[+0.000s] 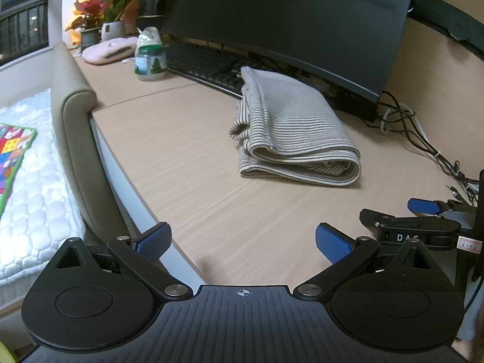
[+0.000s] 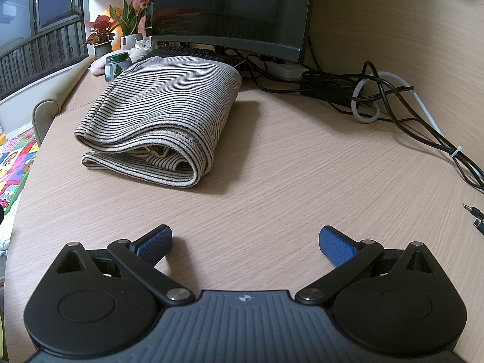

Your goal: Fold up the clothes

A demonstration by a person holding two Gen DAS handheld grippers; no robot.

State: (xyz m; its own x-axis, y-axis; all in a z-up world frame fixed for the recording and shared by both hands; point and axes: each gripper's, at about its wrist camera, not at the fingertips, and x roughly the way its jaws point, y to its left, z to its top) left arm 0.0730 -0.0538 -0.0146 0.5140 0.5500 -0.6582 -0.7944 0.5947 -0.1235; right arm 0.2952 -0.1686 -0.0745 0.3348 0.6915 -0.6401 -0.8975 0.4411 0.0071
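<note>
A beige garment with thin dark stripes (image 1: 290, 124) (image 2: 163, 115) lies folded in a thick stack on the wooden desk (image 1: 187, 157) (image 2: 287, 166), its rolled edge facing me. My left gripper (image 1: 242, 240) is open and holds nothing; it hovers over the desk's front-left edge, well short of the garment. In the right wrist view my right gripper (image 2: 245, 242) is also open and holds nothing, low over bare desk in front of the garment. The right gripper's blue fingertip (image 1: 423, 206) and black body show at the right edge of the left wrist view.
A dark monitor (image 1: 287, 24) (image 2: 233, 9) and keyboard (image 1: 205, 63) stand behind the garment. Tangled cables (image 2: 381, 90) (image 1: 423, 139) run along the right. A green-lidded jar (image 1: 150, 63), plants (image 2: 106, 33) and a pink pouch (image 1: 109, 50) sit far left. A padded bed rail (image 1: 72, 127) borders the desk's left edge.
</note>
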